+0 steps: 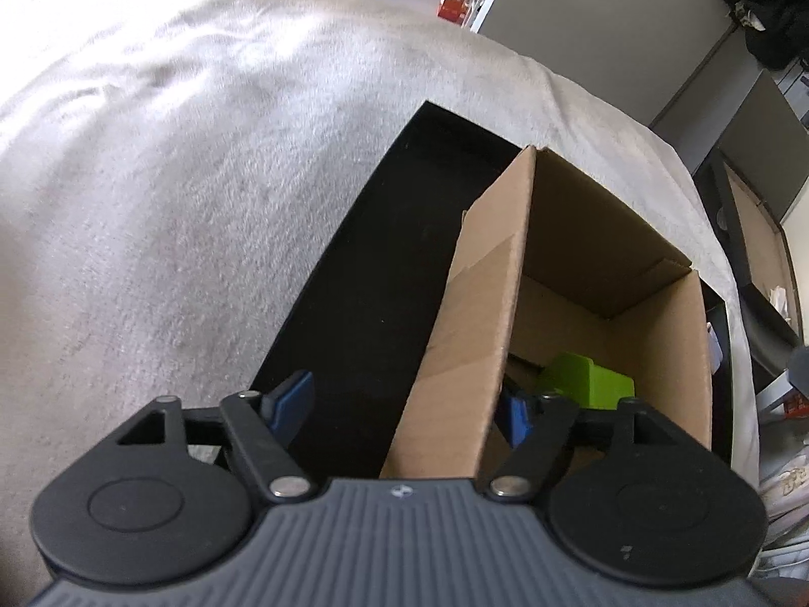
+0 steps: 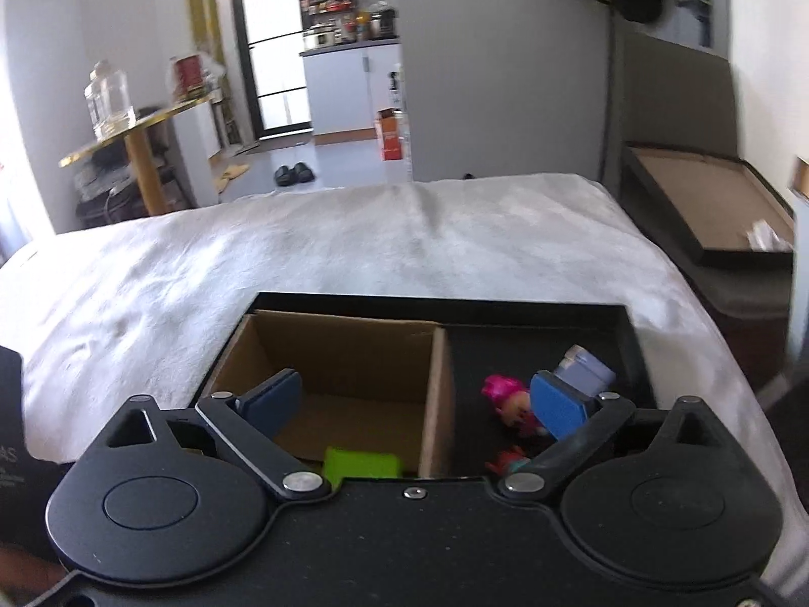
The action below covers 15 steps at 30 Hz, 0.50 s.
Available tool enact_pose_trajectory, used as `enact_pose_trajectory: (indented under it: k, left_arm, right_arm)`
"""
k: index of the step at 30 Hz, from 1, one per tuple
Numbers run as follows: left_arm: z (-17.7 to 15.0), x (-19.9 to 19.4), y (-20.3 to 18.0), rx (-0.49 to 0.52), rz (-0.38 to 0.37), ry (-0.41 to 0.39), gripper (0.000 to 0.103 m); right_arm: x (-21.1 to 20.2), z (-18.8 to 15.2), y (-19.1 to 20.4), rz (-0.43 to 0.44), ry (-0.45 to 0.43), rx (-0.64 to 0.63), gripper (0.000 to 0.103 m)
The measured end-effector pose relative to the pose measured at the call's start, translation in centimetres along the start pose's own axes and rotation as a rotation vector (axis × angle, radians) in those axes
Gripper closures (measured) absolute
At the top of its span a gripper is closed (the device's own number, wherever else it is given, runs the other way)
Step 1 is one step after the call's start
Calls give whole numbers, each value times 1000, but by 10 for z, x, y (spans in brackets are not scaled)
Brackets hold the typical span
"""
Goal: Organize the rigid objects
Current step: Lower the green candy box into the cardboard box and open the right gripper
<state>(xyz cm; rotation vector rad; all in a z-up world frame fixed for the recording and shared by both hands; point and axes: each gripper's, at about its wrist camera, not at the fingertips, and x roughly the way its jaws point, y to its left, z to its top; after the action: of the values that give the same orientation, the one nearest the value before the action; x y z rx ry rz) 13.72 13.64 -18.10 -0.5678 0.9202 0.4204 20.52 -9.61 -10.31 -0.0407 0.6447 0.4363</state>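
Observation:
A black tray [image 2: 627, 334] lies on a white blanket [image 2: 354, 253]. Its left part holds an open cardboard box [image 2: 354, 349] with a green block [image 2: 361, 463] inside. In the tray's right part lie a pink toy figure [image 2: 510, 404], a small red and teal toy [image 2: 508, 460] and a grey-blue container [image 2: 586, 366]. My right gripper [image 2: 415, 404] hangs open above the tray, astride the box's right wall, gripping nothing. The left wrist view shows the same box [image 1: 475, 313], green block [image 1: 586, 379] and tray [image 1: 374, 273]. My left gripper [image 1: 404, 407] is open, straddling the box's near wall without pressing it.
The blanket [image 1: 177, 177] stretches wide to the left and far side of the tray. A black-framed board [image 2: 708, 202] rests on a dark bench to the right. A gold side table with a glass jar [image 2: 108, 101] stands far left. A black item [image 2: 10, 404] sits at the left edge.

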Motion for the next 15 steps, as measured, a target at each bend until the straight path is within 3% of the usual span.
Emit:
enact_pose_trajectory:
  k: [15]
  left_arm:
    - [-15, -31, -34, 152, 101, -86, 17]
  right_arm:
    - [-14, -24, -70, -9, 16, 163, 5]
